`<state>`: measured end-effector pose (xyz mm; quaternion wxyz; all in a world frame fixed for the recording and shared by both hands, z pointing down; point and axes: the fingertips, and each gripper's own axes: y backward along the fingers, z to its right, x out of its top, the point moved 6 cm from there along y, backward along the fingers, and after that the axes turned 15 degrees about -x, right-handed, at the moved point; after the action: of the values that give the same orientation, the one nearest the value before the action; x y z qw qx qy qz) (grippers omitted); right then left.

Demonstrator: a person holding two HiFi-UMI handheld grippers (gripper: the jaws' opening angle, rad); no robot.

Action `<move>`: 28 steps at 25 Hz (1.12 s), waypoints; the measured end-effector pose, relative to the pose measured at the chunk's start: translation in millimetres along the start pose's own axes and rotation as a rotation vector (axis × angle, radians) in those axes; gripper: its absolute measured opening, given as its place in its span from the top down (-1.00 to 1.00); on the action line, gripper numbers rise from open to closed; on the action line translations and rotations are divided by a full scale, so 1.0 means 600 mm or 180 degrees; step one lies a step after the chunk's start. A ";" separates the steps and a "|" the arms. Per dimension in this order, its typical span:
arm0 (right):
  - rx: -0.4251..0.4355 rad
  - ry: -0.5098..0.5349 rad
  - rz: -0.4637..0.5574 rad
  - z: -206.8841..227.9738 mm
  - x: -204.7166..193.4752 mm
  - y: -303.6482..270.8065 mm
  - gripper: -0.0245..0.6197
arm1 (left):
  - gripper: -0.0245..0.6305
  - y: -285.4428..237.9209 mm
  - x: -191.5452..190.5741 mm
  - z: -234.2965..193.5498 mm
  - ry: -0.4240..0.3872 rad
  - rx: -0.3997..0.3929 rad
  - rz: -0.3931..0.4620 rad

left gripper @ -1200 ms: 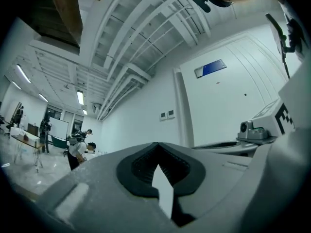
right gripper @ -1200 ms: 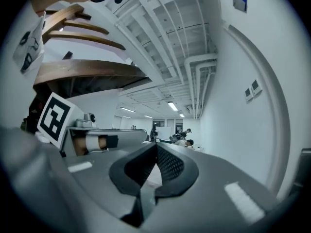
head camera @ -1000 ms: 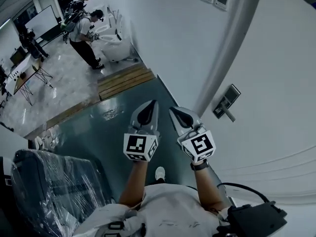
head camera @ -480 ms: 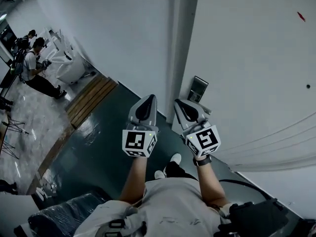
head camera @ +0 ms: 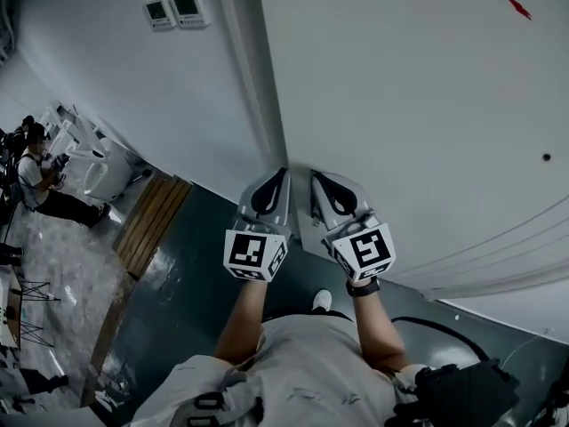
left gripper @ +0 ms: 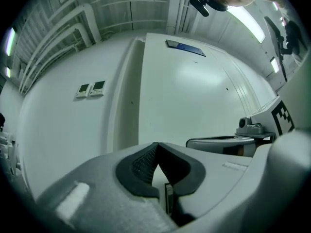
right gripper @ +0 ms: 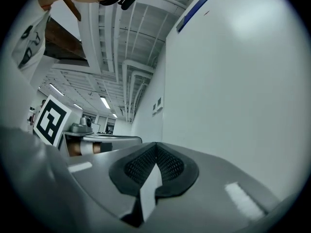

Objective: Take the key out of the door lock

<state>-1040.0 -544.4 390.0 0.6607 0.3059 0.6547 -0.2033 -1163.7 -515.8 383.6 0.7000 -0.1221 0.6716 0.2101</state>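
Neither the key nor the door lock shows in any view. In the head view both grippers are held side by side, tips up against the white door (head camera: pixel 427 105) close to its left edge and the door frame (head camera: pixel 253 69). My left gripper (head camera: pixel 283 173) is shut with nothing in it, and in its own view its dark pads meet at the tip (left gripper: pixel 156 147), facing the door (left gripper: pixel 194 91). My right gripper (head camera: pixel 313 175) is also shut and empty (right gripper: pixel 156 147), with the door (right gripper: pixel 233 81) filling the right of its view. The right gripper's body (left gripper: pixel 243 140) shows beside the left one.
Two small wall panels (head camera: pixel 173 9) sit on the wall left of the frame. A stack of wooden planks (head camera: pixel 151 221) lies on the dark floor at the left. People (head camera: pixel 36 176) stand far off at the left. A red mark (head camera: pixel 518 7) is on the door.
The head view has swung towards the door. The lock plate that showed right of the grippers is now hidden behind them. Both grippers stay shut, side by side.
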 end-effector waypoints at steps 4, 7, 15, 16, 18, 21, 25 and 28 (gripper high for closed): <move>-0.0107 0.0017 -0.0008 0.009 -0.010 -0.015 0.90 | 0.93 -0.030 -0.005 -0.007 -0.0022 -0.0198 -0.0011; -0.0181 0.0082 -0.0023 0.001 -0.019 -0.022 0.90 | 0.93 -0.034 -0.009 -0.016 -0.0040 -0.0363 -0.0032; -0.0745 0.0019 -0.0183 0.002 -0.041 -0.029 0.90 | 0.93 -0.043 -0.030 -0.043 0.0080 -0.0791 -0.0096; -0.0814 0.0014 -0.0215 -0.001 -0.047 -0.028 0.90 | 0.93 -0.041 -0.034 -0.046 0.0107 -0.0842 -0.0104; -0.0932 0.0007 -0.0294 -0.009 -0.060 -0.025 0.90 | 0.93 -0.037 -0.043 -0.052 0.0147 -0.0933 -0.0129; -0.1077 0.0004 -0.0460 -0.024 -0.079 -0.014 0.90 | 0.93 -0.027 -0.065 -0.060 0.0194 -0.1004 -0.0180; -0.1260 -0.0064 -0.0637 -0.039 -0.101 0.007 0.90 | 0.93 -0.015 -0.081 -0.071 0.0250 -0.1071 -0.0184; -0.1348 -0.0116 -0.0751 -0.053 -0.127 0.024 0.90 | 0.93 -0.007 -0.105 -0.083 0.0241 -0.1109 -0.0273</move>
<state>-1058.4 -522.8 468.5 0.6935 0.0783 0.7018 -0.1428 -1206.5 -550.0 442.2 0.6507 -0.2778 0.6451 0.2884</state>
